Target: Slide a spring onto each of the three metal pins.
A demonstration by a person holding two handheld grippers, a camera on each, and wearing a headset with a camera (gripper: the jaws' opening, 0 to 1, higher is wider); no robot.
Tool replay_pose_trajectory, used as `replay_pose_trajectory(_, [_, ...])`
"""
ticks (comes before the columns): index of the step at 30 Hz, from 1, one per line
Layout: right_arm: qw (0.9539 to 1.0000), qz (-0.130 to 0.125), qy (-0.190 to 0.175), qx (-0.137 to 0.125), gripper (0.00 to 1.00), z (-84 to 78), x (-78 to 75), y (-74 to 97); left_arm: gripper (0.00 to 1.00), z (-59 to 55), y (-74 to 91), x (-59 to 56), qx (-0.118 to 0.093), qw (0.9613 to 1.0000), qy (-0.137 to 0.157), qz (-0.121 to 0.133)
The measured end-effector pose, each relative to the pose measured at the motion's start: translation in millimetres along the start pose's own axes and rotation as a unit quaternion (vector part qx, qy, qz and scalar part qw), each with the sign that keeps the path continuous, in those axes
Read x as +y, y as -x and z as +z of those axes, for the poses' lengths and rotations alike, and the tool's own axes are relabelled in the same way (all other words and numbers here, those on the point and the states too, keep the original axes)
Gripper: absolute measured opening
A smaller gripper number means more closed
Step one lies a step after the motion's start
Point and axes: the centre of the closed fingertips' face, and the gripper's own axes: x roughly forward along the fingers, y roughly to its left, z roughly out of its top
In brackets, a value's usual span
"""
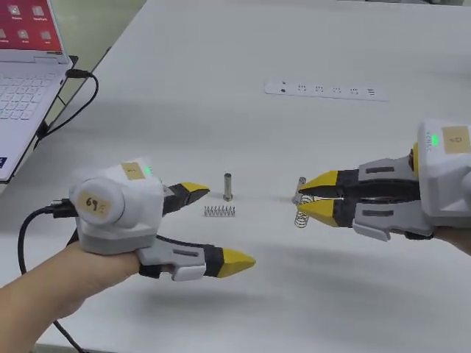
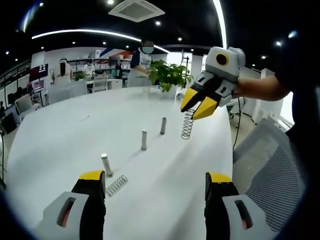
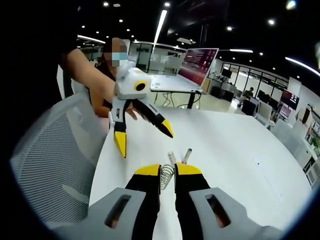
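Observation:
My right gripper [image 1: 307, 198] is shut on a spring [image 1: 301, 219], which hangs from its yellow tips just above the white table [image 1: 294, 287]. In the right gripper view the spring [image 3: 166, 176] sits between the closed jaws. Close to those tips stands a bare pin [image 1: 301, 187]. Another bare pin [image 1: 227, 186] stands further left, with a loose spring [image 1: 219, 211] lying flat in front of it. My left gripper [image 1: 221, 226] is open and empty, its jaws on either side of that loose spring. In the left gripper view a third pin [image 2: 163, 125] wears a spring.
An open laptop [image 1: 22, 66] sits at the far left with a black cable [image 1: 73, 95] trailing from it. A white power strip [image 1: 327, 90] lies at the back. A mesh chair [image 3: 55, 165] stands at the table's near edge.

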Motion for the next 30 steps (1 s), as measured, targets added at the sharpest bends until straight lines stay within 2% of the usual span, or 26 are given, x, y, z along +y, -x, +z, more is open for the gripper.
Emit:
replay_pose_trajectory(11, [0.9999,-0.011,0.011,0.006,0.07,-5.9,-3.0,-2.4,0.98,-14.5,15.2,22.1,0.009,0.9988,0.032,0.036])
replay_pose_trajectory(20, [0.9994,-0.023,0.020,0.017,0.07,-13.6,-8.8,-0.8,0.98,-24.1,23.9,30.0,0.013,0.9973,0.048,0.054])
replay_pose_trajectory(30, [0.9986,-0.048,0.012,0.018,0.07,-19.5,-25.4,-4.3,0.98,-28.2,29.4,29.4,0.014,0.9968,0.054,0.058])
